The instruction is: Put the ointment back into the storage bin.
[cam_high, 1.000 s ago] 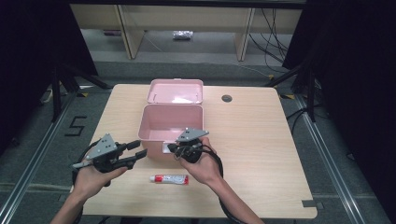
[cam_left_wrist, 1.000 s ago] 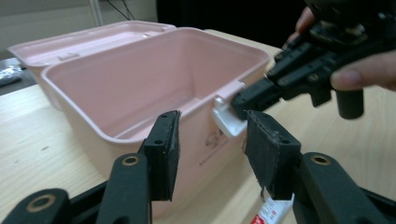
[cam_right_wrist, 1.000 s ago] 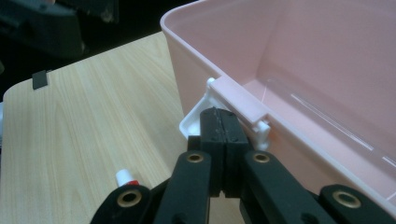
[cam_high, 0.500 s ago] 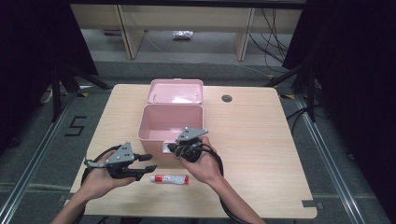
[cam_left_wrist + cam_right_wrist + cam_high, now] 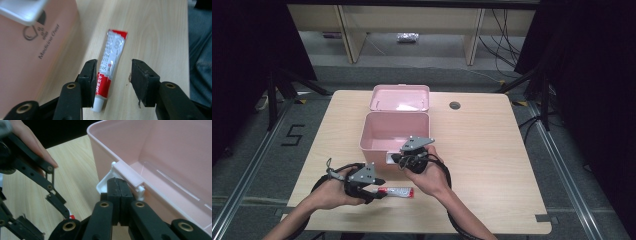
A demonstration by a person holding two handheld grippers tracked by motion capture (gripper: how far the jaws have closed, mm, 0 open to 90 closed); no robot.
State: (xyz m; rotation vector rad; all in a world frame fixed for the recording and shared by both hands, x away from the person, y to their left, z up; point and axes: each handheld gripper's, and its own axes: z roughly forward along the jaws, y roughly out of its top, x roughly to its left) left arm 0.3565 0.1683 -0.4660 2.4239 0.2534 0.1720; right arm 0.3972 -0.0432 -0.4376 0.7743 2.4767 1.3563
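Note:
A red-and-white ointment tube lies on the wooden table just in front of an open pink medicine box. My left gripper is open at the tube's left end. In the left gripper view its jaws straddle the tube near the white cap, the left one almost touching it. My right gripper is at the box's front wall. Seen from the right gripper view, the gripper is shut, jaws pressed together, tips against the white latch under the rim.
The box lid lies flat behind the box. A round cable hole sits in the table at the back right. The box wall, printed "Medicine Chest", stands close to the left of the tube. The table's front edge is near both hands.
My left gripper has moved right along the table to the tube, and its open jaws now stand on either side of it. The right gripper has stayed at the box front.

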